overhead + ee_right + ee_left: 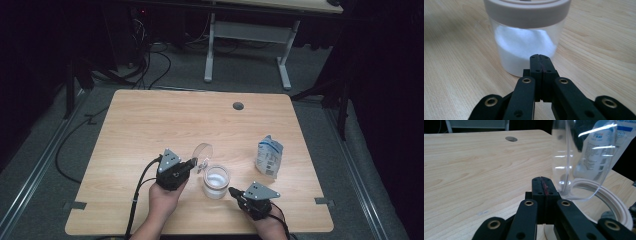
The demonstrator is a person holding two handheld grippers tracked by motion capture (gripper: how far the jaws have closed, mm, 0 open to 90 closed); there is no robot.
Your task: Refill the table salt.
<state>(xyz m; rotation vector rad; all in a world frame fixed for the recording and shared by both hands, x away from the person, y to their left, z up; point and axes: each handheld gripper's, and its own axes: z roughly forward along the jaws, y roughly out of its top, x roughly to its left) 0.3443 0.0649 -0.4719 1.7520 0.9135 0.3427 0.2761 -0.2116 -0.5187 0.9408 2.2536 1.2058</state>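
A clear jar (216, 182) with a pale rim and white powder inside stands near the table's front edge. Its clear hinged lid (203, 151) is flipped up on the far left side. My left gripper (193, 164) is just left of the jar, shut with nothing between its jaws. In the left gripper view the shut tips (542, 180) sit beside the raised lid (579, 162) and the jar's rim (610, 201). My right gripper (232, 191) is at the jar's front right, also shut and holding nothing. Its tips (540, 57) point at the jar's wall (526, 40) from close by.
A white and blue pouch (269, 156) stands right of the jar, and the pouch (610, 140) is seen through the lid. A round cable hole (238, 106) sits near the wooden table's (150, 125) far edge. Cables and a desk frame lie on the floor beyond.
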